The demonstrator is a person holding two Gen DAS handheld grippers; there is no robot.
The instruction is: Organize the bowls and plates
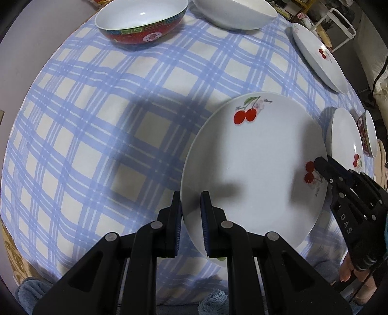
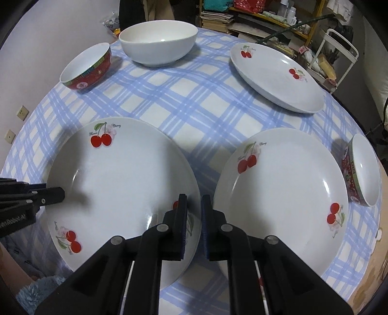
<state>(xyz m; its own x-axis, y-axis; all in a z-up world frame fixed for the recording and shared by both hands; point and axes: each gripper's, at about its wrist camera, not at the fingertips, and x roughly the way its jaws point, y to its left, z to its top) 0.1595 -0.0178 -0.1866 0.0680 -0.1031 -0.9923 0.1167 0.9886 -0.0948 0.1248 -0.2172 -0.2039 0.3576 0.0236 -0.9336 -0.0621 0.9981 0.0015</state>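
Observation:
A white cherry plate (image 1: 252,164) (image 2: 121,184) is gripped from both sides. My left gripper (image 1: 191,206) is shut on its left rim; it shows in the right wrist view (image 2: 52,193). My right gripper (image 2: 194,210) is shut on its right rim; it shows in the left wrist view (image 1: 322,167). A second cherry plate (image 2: 281,193) (image 1: 344,135) lies just right of it. A third cherry plate (image 2: 276,77) (image 1: 317,55) lies at the far right. A red patterned bowl (image 1: 143,21) (image 2: 87,67) and a white bowl (image 2: 157,43) (image 1: 235,12) stand at the back.
Another red patterned bowl (image 2: 361,169) (image 1: 368,135) stands at the table's right edge. The blue checked tablecloth (image 1: 97,121) (image 2: 189,101) covers the round table. Shelves with clutter (image 2: 266,17) and a white rack (image 2: 339,48) stand behind the table.

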